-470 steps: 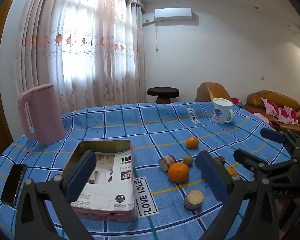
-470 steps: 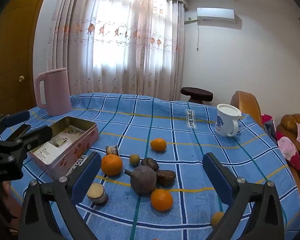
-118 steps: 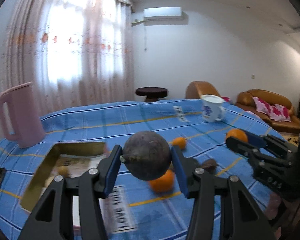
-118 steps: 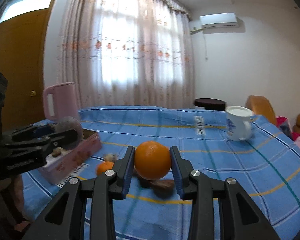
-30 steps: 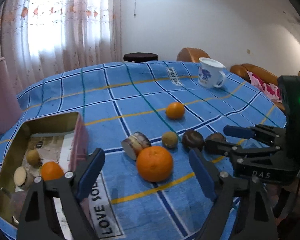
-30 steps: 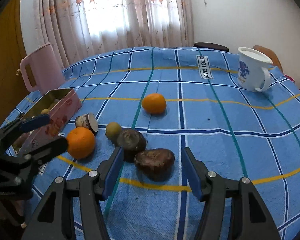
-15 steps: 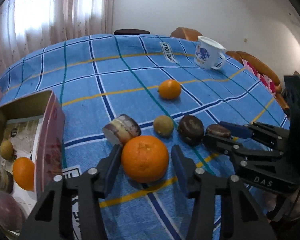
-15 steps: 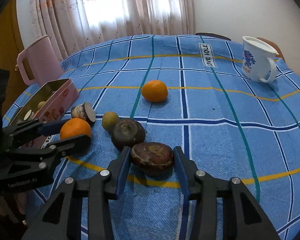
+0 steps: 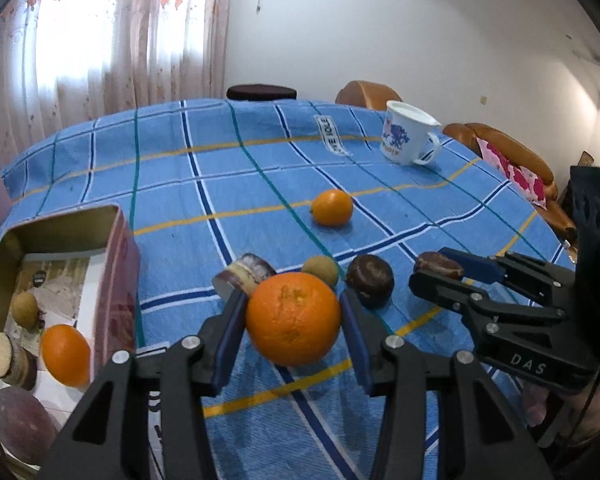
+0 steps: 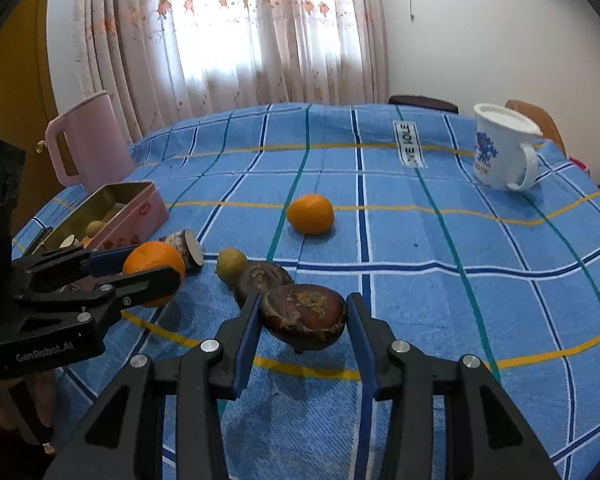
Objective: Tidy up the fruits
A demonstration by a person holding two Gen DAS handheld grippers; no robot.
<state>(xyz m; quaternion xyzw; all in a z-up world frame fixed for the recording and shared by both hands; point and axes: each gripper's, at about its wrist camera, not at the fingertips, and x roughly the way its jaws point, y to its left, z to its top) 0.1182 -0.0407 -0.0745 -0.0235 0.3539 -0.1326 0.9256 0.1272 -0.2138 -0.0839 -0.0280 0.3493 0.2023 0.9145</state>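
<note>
My left gripper (image 9: 293, 320) is shut on a large orange (image 9: 293, 318) and holds it just above the blue checked cloth; it also shows in the right wrist view (image 10: 154, 266). My right gripper (image 10: 303, 318) is shut on a dark brown wrinkled fruit (image 10: 304, 317), lifted slightly; it also shows in the left wrist view (image 9: 438, 265). On the cloth lie a small orange (image 9: 332, 207), a round dark fruit (image 9: 370, 280), a small tan fruit (image 9: 320, 270) and a cut purple piece (image 9: 244, 274). The open pink tin (image 9: 120, 264) at left holds an orange (image 9: 65, 354) and other fruits.
A white mug (image 9: 406, 134) stands at the far right of the table. A pink jug (image 10: 88, 142) stands at the far left behind the tin. A sofa (image 9: 508, 156) and a stool (image 9: 261, 92) lie beyond the table.
Both grippers have closed further on their fruits and raised them off the cloth. The left one holds the large orange, the right one the brown fruit.
</note>
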